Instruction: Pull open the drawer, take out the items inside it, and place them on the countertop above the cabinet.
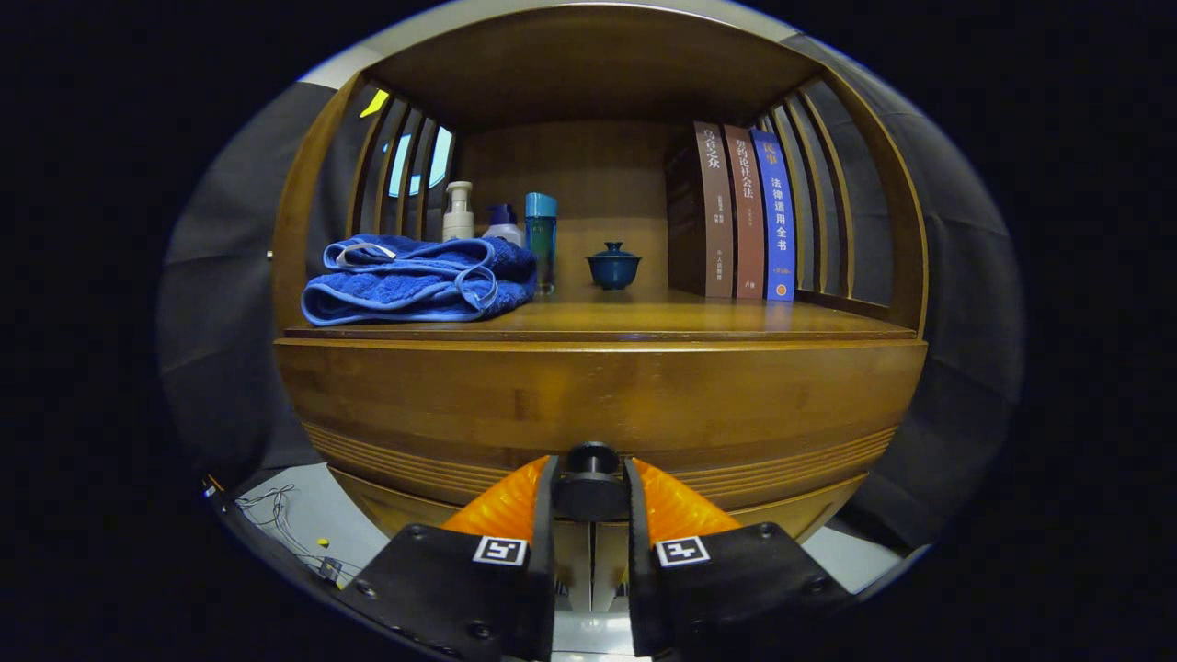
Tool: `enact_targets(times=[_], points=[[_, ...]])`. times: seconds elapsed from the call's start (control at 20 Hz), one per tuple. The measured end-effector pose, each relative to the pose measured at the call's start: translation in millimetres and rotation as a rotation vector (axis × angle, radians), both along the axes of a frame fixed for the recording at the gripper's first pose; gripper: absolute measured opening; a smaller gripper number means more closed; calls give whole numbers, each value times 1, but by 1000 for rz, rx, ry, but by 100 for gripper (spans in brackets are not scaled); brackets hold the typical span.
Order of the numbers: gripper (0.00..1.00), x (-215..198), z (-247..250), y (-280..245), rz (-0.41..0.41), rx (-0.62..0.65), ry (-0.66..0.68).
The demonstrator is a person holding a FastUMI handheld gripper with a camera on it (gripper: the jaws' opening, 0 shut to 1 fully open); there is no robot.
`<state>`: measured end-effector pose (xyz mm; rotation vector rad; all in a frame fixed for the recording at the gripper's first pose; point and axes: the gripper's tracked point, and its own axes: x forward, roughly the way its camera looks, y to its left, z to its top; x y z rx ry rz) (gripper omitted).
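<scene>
A wooden cabinet stands right in front of me, its drawer front point(598, 395) a wide curved panel with grooves along the lower edge. A round dark knob point(590, 478) sticks out from the middle of the drawer's lower part. My gripper point(590, 485) is shut on this knob, one finger pressing each side of it. The drawer looks closed or barely out; what lies inside is hidden. Above it runs the wooden countertop point(644, 317).
On the countertop lie a folded blue towel point(418, 279) at the left, three bottles point(501, 230) behind it, a small blue lidded cup point(613, 266) mid-back, and three upright books point(740, 211) at the right. Slatted side walls and a roof enclose the shelf.
</scene>
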<state>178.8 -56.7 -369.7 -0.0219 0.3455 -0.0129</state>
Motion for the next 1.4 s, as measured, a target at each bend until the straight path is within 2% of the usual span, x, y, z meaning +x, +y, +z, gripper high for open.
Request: enact_targets(times=[0.05,0.25,0.75,1.4], points=[[27,-1,4,1,-3,7,4],[27,-15,6,1,2,10,18],[27,-89,18,0,-10,48,17],[27,-158,20,-2,11,74,58]])
